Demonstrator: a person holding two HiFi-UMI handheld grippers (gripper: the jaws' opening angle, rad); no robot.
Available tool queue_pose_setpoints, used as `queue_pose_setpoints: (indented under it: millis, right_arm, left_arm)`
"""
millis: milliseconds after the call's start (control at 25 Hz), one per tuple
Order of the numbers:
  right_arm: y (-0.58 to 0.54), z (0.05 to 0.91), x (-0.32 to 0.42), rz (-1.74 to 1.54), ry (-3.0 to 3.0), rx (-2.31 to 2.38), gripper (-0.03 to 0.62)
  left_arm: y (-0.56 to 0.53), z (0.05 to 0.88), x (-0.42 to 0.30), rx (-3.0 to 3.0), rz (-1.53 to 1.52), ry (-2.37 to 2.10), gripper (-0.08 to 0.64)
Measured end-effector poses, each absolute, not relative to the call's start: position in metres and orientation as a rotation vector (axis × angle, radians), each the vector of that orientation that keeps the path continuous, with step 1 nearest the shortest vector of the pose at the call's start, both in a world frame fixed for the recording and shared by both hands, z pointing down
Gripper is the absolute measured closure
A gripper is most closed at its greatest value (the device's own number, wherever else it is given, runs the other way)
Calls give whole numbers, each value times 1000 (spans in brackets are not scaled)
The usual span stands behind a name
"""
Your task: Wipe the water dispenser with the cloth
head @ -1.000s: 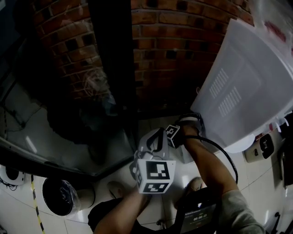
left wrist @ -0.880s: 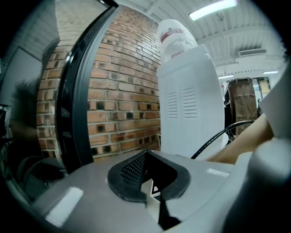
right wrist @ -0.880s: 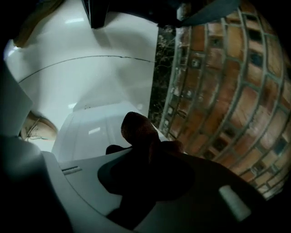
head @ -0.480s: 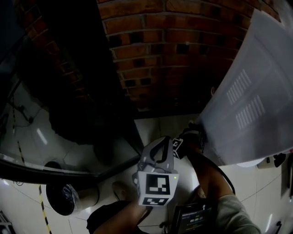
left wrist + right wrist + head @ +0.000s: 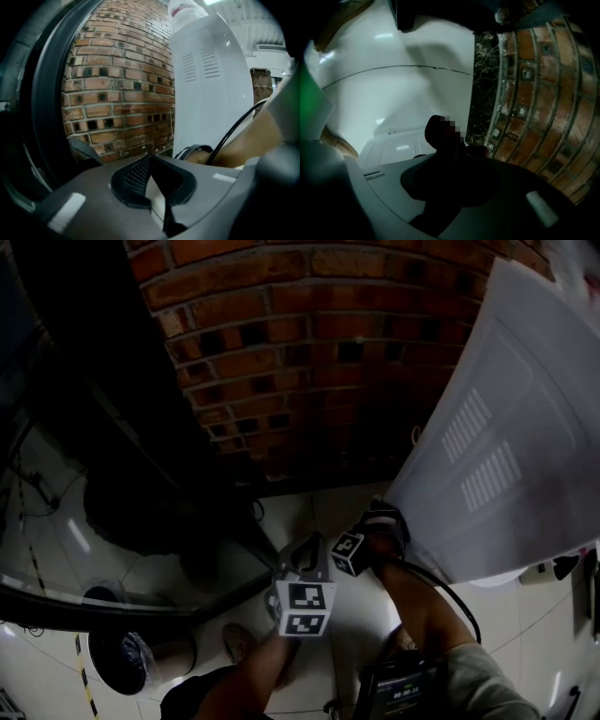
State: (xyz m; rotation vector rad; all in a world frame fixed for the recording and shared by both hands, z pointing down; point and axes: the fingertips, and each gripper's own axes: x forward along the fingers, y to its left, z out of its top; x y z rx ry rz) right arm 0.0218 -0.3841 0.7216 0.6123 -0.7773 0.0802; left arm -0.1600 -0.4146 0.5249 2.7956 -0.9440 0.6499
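Note:
The white water dispenser (image 5: 506,456) stands at the right against the brick wall; its vented side panel (image 5: 211,89) also shows in the left gripper view. My right gripper (image 5: 380,521) is at the dispenser's lower side edge. It is shut on a dark cloth (image 5: 443,136), which sticks out past the jaws (image 5: 450,157) in front of the dispenser's white surface (image 5: 393,93). My left gripper (image 5: 312,540) hangs just left of the right one, away from the dispenser. Its jaws (image 5: 151,159) are shut with nothing between them.
A brick wall (image 5: 309,343) runs behind. A black frame (image 5: 112,427) slants down at the left, above a round bin (image 5: 122,652) on the white tiled floor (image 5: 328,512). A black cable (image 5: 450,592) runs along the right arm. A wall socket (image 5: 544,570) sits low at the right.
Both grippers have sunk toward the floor, and the left one's marker cube looks smaller. The right gripper stays by the dispenser's lower edge with the cloth in it.

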Motion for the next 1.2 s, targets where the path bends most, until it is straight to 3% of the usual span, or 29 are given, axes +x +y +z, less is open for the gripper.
queue_pose_setpoints:
  millis: [160, 320, 800, 1200]
  right_arm:
    - [-378, 701, 18, 71, -781, 667, 482]
    - [-373, 659, 8, 82, -806, 813, 482]
    - [-391, 287, -22, -352, -725, 1246, 483]
    - [-378, 118, 1, -504, -379, 1260, 483]
  left_arm:
    - [-416, 560, -173, 2739, 730, -975, 560]
    - [-404, 532, -183, 2799, 681, -961, 560]
    - [-395, 368, -197, 2914, 231, -1039, 560]
    - [-374, 242, -161, 2932, -205, -894, 560]
